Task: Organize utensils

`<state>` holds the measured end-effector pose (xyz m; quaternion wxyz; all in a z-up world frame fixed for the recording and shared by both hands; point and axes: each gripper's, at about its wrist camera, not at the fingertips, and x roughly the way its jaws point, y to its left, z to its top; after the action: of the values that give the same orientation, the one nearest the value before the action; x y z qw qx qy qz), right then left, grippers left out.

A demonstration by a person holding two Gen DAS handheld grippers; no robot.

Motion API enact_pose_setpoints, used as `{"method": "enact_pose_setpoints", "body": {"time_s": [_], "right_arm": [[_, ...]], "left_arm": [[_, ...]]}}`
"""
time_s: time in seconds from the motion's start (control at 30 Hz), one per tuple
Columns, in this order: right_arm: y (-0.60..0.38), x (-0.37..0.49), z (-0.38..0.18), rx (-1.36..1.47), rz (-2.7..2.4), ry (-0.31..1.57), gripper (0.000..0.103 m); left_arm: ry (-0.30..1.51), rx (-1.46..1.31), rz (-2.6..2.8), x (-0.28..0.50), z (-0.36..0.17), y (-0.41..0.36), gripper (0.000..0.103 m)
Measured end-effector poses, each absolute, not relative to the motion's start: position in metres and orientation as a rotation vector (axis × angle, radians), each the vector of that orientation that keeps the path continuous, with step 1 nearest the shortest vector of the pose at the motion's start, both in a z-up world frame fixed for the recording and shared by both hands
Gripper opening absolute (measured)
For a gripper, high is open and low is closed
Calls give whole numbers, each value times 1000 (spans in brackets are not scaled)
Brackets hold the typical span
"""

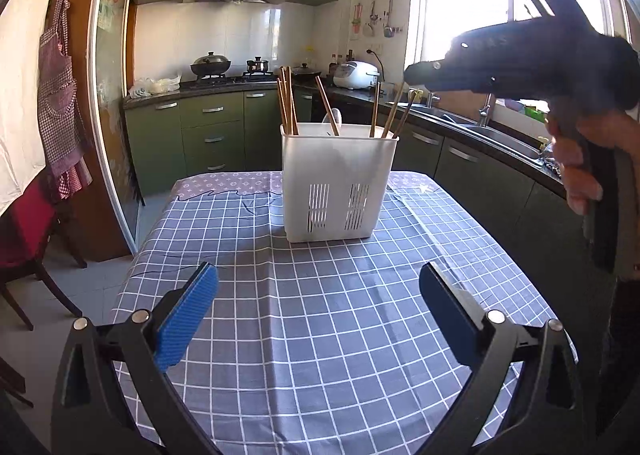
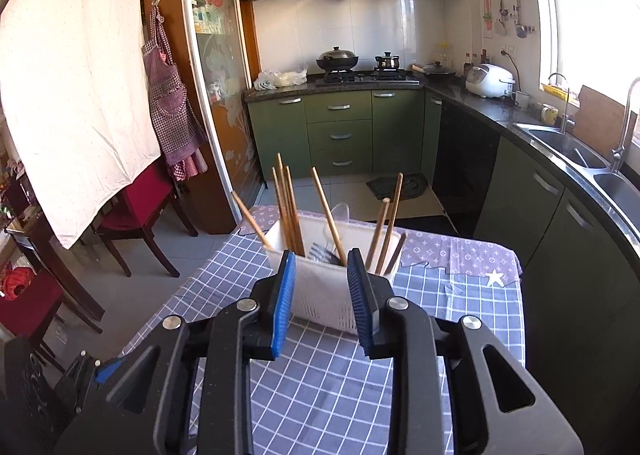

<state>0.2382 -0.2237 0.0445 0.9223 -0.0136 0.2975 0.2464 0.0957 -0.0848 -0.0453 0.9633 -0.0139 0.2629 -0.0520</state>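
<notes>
At the bottom of the frame, the left hand-held gripper (image 1: 318, 315) gapes wide over the desk (image 1: 312, 335), the right hand-held gripper (image 2: 322, 295) part-open and empty before the mid-frame caddy (image 2: 320, 287); best take one chopstick (image 2: 329, 211) near its top and lift straight.

Your utensil holder (image 1: 338, 183) stands on the table (image 1: 280, 335), toward its far end. Chopsticks (image 1: 287, 101) stand inside the holder. Counter (image 2: 472, 101) lies behind it.

Checked-cloth table (image 1: 320, 315) with white utensil caddy (image 1: 336, 183) on it
</notes>
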Motion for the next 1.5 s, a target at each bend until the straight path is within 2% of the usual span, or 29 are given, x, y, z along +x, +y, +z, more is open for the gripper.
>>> {"method": "enact_pose_setpoints", "body": {"time_s": [0.03, 0.17, 0.23, 0.37, 0.53, 0.8, 1.0, 1.5], "right_arm": [[-227, 228, 38, -25, 500, 611, 34], [-241, 193, 7, -22, 434, 622, 39], [-251, 176, -9, -11, 392, 626, 47], [-271, 148, -33, 3, 323, 636, 56], [-292, 113, -45, 18, 264, 599, 73], [-300, 63, -39, 0, 244, 517, 91], [-302, 32, -29, -12, 240, 471, 97], [-297, 18, -16, -24, 257, 454, 98]], "left_arm": [[532, -27, -101, 94, -46, -84, 96], [533, -32, -89, 87, -47, -79, 96], [534, -37, -82, 82, -47, -76, 96], [532, -40, -70, 71, -46, -72, 96], [519, -38, -69, 54, -40, -72, 96], [496, -24, -67, 29, -29, -77, 96], [486, -16, -77, 17, -25, -80, 96], [475, -29, -76, 4, -21, -78, 96]]}}
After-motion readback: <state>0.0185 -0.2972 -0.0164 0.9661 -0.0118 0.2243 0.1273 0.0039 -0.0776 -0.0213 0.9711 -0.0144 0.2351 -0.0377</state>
